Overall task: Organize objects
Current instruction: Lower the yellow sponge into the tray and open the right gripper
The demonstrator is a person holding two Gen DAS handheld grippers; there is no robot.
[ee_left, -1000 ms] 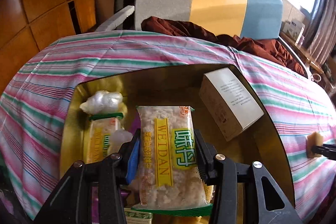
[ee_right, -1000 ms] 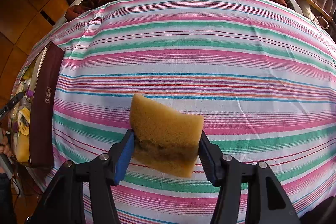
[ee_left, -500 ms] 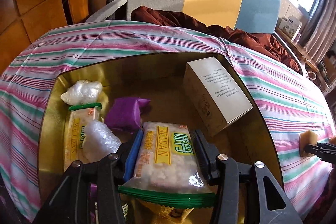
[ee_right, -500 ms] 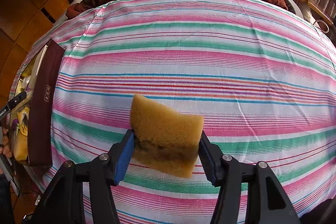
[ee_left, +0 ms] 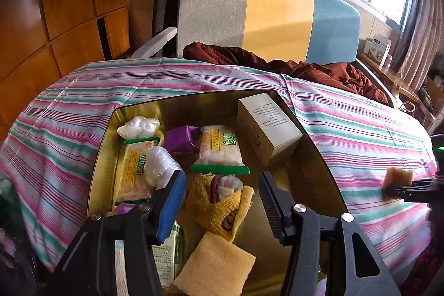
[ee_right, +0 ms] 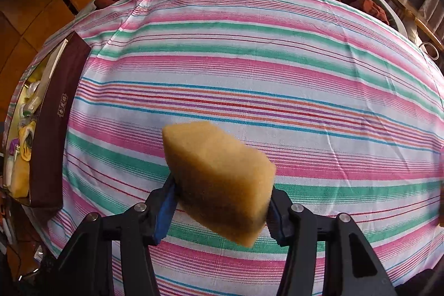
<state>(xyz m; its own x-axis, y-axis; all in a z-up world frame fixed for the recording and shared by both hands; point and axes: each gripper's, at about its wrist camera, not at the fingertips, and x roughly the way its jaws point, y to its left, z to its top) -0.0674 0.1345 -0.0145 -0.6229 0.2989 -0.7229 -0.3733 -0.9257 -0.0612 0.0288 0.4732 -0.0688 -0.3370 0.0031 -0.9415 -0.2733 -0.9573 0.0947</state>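
Observation:
My left gripper (ee_left: 222,199) is open and empty above a gold-lined box (ee_left: 319,157). A WEIDAN snack pack (ee_left: 219,150) lies free in the box beyond the fingertips, beside a purple packet (ee_left: 180,139), a white carton (ee_left: 267,129), a second snack pack (ee_left: 133,174), a yellow cloth (ee_left: 219,207) and a yellow sponge (ee_left: 216,265). My right gripper (ee_right: 222,199) is shut on another yellow sponge (ee_right: 219,176), held above the striped tablecloth (ee_right: 249,74). That sponge also shows in the left wrist view (ee_left: 396,178).
The box's dark red side (ee_right: 52,135) stands at the left of the right wrist view. A tricolour chair (ee_left: 263,18) with a dark red cloth (ee_left: 305,68) is behind the table. Wooden cabinets (ee_left: 55,18) stand at the left.
My left gripper opened, let go of the WEIDAN snack pack into the box, and drew back. My right gripper moved slightly nearer the box, and the sponge has turned in its grip.

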